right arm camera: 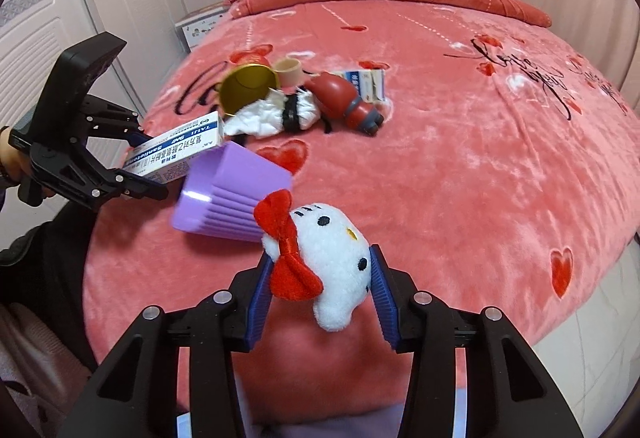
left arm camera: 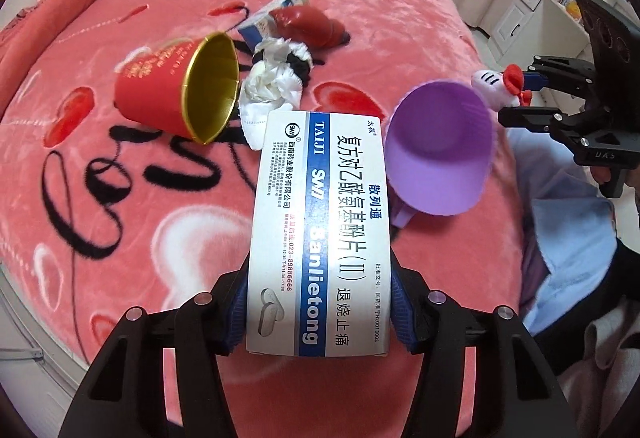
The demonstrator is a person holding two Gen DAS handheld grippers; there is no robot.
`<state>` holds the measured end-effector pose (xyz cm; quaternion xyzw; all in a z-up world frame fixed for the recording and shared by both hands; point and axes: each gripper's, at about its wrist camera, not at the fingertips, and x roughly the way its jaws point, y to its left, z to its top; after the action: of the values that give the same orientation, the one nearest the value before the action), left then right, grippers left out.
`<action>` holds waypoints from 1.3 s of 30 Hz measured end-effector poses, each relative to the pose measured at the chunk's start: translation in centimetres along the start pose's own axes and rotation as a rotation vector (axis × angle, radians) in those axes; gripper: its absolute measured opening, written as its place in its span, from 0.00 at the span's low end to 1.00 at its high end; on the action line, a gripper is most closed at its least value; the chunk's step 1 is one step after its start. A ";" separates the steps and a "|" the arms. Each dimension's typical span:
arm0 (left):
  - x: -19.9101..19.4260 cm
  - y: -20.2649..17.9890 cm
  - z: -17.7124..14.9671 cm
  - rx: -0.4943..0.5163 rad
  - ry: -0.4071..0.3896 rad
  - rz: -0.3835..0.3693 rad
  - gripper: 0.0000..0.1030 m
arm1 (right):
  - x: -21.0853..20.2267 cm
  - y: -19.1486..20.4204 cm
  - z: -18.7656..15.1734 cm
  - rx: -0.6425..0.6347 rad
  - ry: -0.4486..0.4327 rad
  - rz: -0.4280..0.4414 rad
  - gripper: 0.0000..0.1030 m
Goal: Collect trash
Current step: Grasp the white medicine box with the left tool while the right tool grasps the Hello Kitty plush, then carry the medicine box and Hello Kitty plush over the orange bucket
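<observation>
My left gripper (left arm camera: 318, 302) is shut on a white and blue medicine box (left arm camera: 320, 206), held above the pink bed. Just right of the box a purple bin (left arm camera: 440, 146) lies tipped on the blanket, its mouth towards this camera. My right gripper (right arm camera: 320, 290) is shut on a white plush cat (right arm camera: 332, 254) with a red bow, close behind the purple bin (right arm camera: 236, 194). The right wrist view also shows the left gripper (right arm camera: 150, 166) with the medicine box (right arm camera: 176, 146) at the bin's mouth. The left wrist view shows the right gripper (left arm camera: 520, 98) holding the plush cat (left arm camera: 492, 84).
Further up the blanket (right arm camera: 440, 178) lie a red cup with gold inside (left arm camera: 160, 94), crumpled white tissue (left arm camera: 276, 78), a red toy figure (left arm camera: 308, 24), a second small box (left arm camera: 272, 18) and a beige ring (right arm camera: 289, 72). The bed edge drops off at the right (right arm camera: 600, 278).
</observation>
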<state>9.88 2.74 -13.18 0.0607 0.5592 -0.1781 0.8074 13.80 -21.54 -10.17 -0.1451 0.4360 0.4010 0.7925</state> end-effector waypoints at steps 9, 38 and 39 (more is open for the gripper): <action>-3.2 -2.0 -2.4 -0.003 -0.044 0.026 0.57 | -3.6 3.8 -1.2 -0.020 -0.052 0.031 0.44; -5.8 -15.4 -0.8 0.291 -0.100 -0.053 0.57 | -13.8 5.2 -8.1 0.100 -0.204 -0.006 0.44; -5.4 -16.3 0.0 0.318 -0.096 -0.061 0.57 | -14.3 4.5 -8.7 0.122 -0.209 -0.020 0.44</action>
<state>2.45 -11.21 -6.53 0.1621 0.4863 -0.2913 0.8077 1.11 -31.02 -3.08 -0.0584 0.3731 0.3786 0.8450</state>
